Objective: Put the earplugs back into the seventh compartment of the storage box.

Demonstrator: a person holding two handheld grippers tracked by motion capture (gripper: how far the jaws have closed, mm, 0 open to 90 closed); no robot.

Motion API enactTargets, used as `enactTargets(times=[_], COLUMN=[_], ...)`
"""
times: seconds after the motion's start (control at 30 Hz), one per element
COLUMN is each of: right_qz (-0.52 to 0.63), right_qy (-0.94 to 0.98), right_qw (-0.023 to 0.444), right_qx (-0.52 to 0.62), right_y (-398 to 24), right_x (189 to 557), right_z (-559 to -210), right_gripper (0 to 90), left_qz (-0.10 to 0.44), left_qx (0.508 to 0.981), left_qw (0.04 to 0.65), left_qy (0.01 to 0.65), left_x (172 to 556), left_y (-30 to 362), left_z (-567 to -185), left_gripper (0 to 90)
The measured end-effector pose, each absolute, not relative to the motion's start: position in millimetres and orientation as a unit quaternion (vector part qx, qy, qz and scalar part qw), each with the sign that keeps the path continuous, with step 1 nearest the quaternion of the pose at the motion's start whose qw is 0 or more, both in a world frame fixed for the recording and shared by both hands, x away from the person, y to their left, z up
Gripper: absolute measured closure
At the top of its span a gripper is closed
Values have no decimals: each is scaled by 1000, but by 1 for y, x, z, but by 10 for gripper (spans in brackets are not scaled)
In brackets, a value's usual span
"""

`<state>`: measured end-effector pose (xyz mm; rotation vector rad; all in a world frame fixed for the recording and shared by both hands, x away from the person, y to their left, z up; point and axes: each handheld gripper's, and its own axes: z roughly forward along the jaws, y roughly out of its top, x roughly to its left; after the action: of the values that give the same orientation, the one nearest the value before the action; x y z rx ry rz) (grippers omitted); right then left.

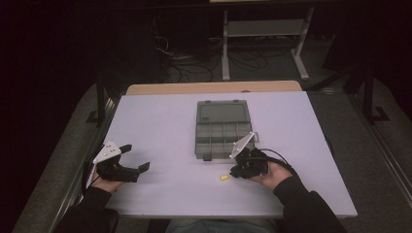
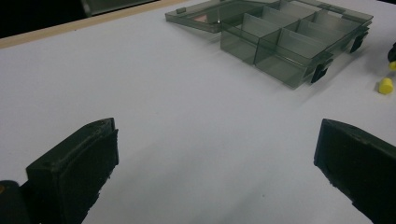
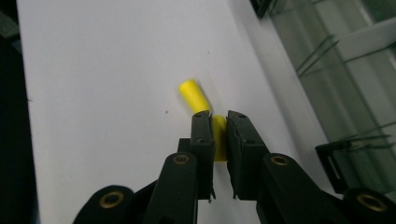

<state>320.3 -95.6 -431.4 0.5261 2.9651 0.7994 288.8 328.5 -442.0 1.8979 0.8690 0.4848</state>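
Observation:
A small yellow cylinder (image 3: 219, 140) sits upright between the jaws of my right gripper (image 3: 219, 119), and the pads press on it. A second yellow cylinder (image 3: 193, 95) lies loose on the white table just beyond the fingertips; it is also in the high view (image 1: 224, 178). In that view my right gripper (image 1: 234, 172) hovers low at the front right corner of a smoky clear compartment box (image 1: 196, 141), whose lid lies open and flat behind it. My left gripper (image 1: 136, 157) rests near the table's left edge, open with nothing between its jaws (image 2: 215, 144).
The white table (image 1: 160, 121) has bare room between the two grippers and left of the box (image 2: 285, 70). The box's compartments look empty. Black latches stick out at its front edge. Beyond the table's far wooden edge stand a metal frame and cables on the floor.

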Motion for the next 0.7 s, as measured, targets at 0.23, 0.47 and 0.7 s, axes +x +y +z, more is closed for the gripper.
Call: enactTargets(times=[0.23, 0.47, 0.7], right_qz=[272, 283, 293], right_qy=[946, 943, 940], right_qw=[12, 35, 46], right_qx=[177, 170, 170], right_y=[-99, -99, -99], right_x=[322, 322, 327], right_z=[-418, -397, -379], right_gripper=[801, 801, 801], left_qz=[198, 198, 198], left_qx=[778, 778, 778], left_qw=[478, 478, 479], left_qy=[356, 356, 356], left_x=[289, 289, 289], left_y=[328, 328, 328], left_z=[-442, -442, -442], left_gripper=[0, 0, 0])
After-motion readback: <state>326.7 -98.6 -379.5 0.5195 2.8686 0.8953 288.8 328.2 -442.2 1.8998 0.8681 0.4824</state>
